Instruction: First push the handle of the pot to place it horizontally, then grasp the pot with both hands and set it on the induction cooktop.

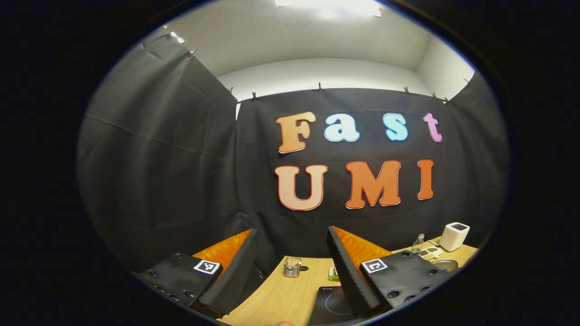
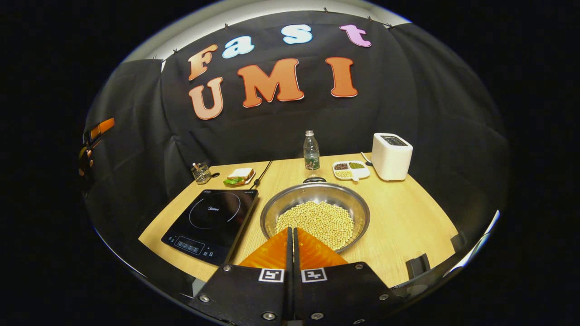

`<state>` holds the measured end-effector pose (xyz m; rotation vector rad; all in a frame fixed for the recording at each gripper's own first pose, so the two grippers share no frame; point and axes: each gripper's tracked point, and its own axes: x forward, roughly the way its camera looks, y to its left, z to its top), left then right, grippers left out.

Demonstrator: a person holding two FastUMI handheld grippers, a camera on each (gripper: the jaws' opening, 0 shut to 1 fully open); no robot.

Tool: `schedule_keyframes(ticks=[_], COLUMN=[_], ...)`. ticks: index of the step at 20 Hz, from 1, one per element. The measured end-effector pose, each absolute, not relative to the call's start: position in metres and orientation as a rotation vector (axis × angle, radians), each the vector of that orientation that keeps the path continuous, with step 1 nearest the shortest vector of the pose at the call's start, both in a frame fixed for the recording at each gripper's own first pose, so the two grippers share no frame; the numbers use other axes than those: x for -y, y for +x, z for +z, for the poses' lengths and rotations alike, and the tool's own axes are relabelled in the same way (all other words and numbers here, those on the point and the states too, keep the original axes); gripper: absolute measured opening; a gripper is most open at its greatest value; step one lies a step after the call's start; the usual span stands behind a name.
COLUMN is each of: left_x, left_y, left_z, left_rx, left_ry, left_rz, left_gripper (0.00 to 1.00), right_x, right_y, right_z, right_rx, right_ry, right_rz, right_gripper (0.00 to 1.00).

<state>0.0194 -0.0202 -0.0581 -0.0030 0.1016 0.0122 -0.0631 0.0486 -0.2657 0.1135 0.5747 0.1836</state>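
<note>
The pot [image 2: 316, 213], filled with beans, sits just ahead of the right gripper [image 2: 290, 232], whose fingers are pressed together on nothing. Its handle is hard to make out. The induction cooktop [image 2: 213, 222] lies beside it, leftward. The left gripper [image 1: 293, 240] hangs wide apart, high above the table [image 1: 281, 294]. Push gently; the near edge is close.
</note>
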Motion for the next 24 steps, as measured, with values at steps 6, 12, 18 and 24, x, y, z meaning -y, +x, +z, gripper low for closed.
schedule_keyframes(ticks=[6, 12, 18, 24], left_x=[0.021, 0.036, 0.046, 0.05], left_y=[0.026, 0.024, 0.021, 0.015], left_z=[-0.078, -0.091, -0.094, -0.096], left_rx=[-0.138, -0.173, -0.179, -0.183], left_ry=[0.003, -0.026, -0.022, -0.007], left_rz=[0.008, -0.034, -0.056, -0.071], left_gripper=[0.99, 0.98, 0.98, 0.98], right_x=[-0.061, -0.085, -0.094, -0.092], right_y=[-0.068, -0.073, -0.081, -0.071], right_z=[-0.3, -0.328, -0.357, -0.384], right_rx=[-0.629, -0.688, -0.762, -0.826], right_ry=[0.129, 0.144, 0.138, 0.137], right_rz=[0.193, 0.223, 0.232, 0.18], right_gripper=[0.0, 0.0, 0.0, 0.0])
